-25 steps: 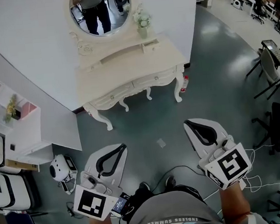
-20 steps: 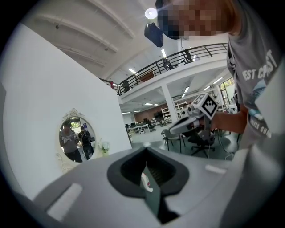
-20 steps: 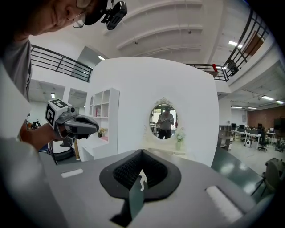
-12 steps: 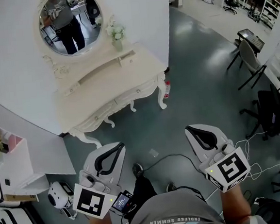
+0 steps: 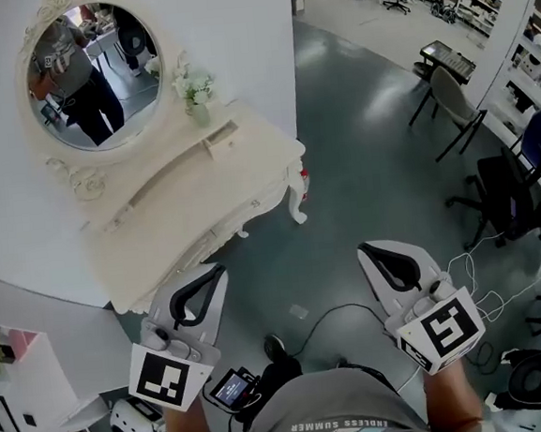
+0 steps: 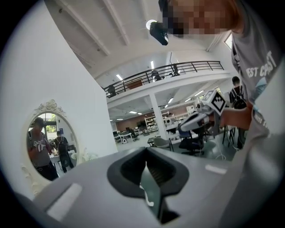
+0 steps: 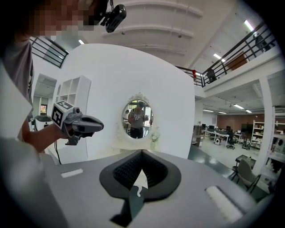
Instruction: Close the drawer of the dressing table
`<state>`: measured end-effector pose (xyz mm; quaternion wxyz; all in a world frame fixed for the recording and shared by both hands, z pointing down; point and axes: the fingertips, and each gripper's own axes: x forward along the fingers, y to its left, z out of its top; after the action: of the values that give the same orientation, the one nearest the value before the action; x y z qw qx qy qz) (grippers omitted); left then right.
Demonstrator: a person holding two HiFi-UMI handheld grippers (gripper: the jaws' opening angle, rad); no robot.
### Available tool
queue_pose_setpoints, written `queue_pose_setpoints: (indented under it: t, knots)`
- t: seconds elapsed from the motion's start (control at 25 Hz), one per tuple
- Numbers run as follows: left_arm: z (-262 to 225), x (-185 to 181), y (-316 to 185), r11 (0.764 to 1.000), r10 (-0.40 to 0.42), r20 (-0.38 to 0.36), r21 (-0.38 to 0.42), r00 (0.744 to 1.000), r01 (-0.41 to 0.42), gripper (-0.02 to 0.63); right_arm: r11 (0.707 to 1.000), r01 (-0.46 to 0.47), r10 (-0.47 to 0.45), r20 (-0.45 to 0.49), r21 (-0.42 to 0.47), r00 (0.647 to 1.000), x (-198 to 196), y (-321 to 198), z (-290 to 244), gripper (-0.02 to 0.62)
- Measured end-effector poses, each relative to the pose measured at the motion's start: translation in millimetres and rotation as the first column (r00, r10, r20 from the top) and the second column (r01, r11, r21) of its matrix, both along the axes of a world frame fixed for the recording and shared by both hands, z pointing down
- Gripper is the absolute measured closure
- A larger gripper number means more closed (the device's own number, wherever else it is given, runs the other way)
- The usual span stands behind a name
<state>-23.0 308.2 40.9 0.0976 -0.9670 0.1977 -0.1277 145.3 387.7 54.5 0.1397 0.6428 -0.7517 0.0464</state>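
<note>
**Both tongs shut and empty, short of the dressing table**

A white partition wall (image 5: pixel 236 35) rises from the grey floor (image 5: pixel 362 183), and the cream dressing table (image 5: pixel 186 218) stands against it on curved legs, up and to the left of the person in the head view. Its oval mirror (image 5: pixel 89 76) hangs above the back shelf. The left gripper (image 5: pixel 221 273) is held out low with its tip near the table's front edge but not touching it, jaws pressed together with nothing between them. The right gripper (image 5: pixel 363 247) is well apart from the table out over open floor, its jaws likewise closed on nothing. On the table's raised back shelf a small drawer (image 5: pixel 218 138) juts out past the shelf front, pulled open. Just beside it, towards the wall, sits a little vase of pale flowers (image 5: pixel 193 87).
</note>
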Motion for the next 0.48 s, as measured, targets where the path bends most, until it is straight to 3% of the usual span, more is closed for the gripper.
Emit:
queue_pose_setpoints:
  t: [0.48]
  knots:
    - [-5,-26,-102,0.996,0.087,-0.032,0.005,0.996,-0.087,0.604,0.991,-0.137,0.136,-0.038,-0.012,0.99,-18,-68,-8,0.595]
